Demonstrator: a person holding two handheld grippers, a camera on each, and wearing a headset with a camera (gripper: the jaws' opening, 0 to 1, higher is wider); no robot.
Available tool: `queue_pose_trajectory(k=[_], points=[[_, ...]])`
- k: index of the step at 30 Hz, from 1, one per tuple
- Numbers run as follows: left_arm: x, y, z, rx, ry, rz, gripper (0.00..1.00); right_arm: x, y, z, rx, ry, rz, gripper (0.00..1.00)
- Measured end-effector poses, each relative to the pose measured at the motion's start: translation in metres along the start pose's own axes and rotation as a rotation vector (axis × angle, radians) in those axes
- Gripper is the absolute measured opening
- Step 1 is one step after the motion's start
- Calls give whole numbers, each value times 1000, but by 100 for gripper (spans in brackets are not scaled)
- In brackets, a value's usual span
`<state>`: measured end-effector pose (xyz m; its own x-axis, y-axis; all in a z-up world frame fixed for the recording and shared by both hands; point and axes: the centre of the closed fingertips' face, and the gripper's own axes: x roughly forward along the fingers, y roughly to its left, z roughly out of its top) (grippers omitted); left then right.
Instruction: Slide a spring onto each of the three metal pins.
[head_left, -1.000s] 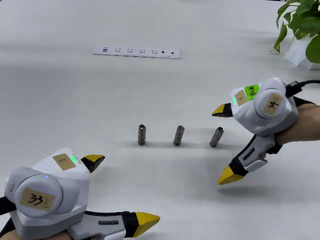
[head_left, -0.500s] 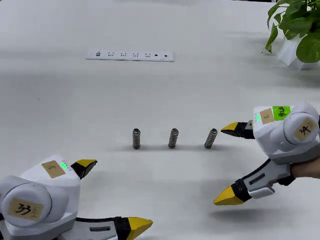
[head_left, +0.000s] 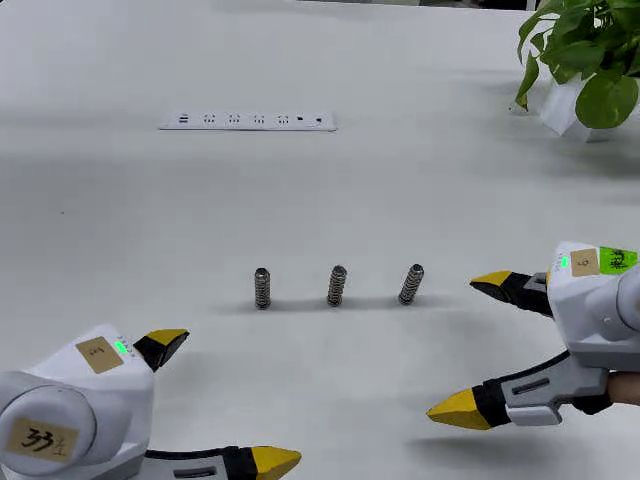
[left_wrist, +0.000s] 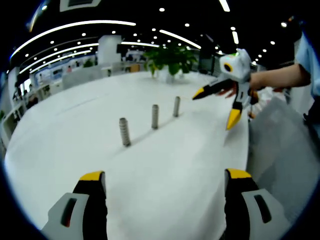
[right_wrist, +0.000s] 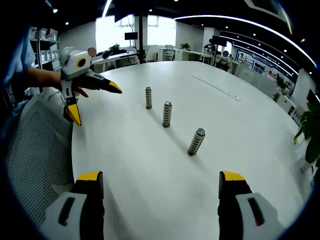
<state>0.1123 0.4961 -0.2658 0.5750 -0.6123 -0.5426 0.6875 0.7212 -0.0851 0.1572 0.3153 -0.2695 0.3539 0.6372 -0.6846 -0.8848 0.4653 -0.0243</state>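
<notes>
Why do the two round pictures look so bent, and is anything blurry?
Left gripper view: the fisheye bulges the table into a dome and curves the ceiling lights; slightly soft. Right gripper view: same bulge, springs sharp. Head view: undistorted, even light, faint shadows by the springs.

Springs (head_left: 337, 285) in a left-right row, mid table (head_left: 420, 190). Power strip (head_left: 248, 121) well behind them, plant (head_left: 575, 50) back right. Left gripper (head_left: 235, 398) front left, right gripper (head_left: 455, 347) front right of row.
</notes>
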Motion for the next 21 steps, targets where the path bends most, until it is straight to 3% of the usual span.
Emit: queue_pose_trajectory(k=[16,21], points=[[5,0,2,13,3,3,100,-8,0,-9,57,-25,-32,96],[4,5,2,7,4,14,100,-9,2,-9,72,-36,-42,98]])
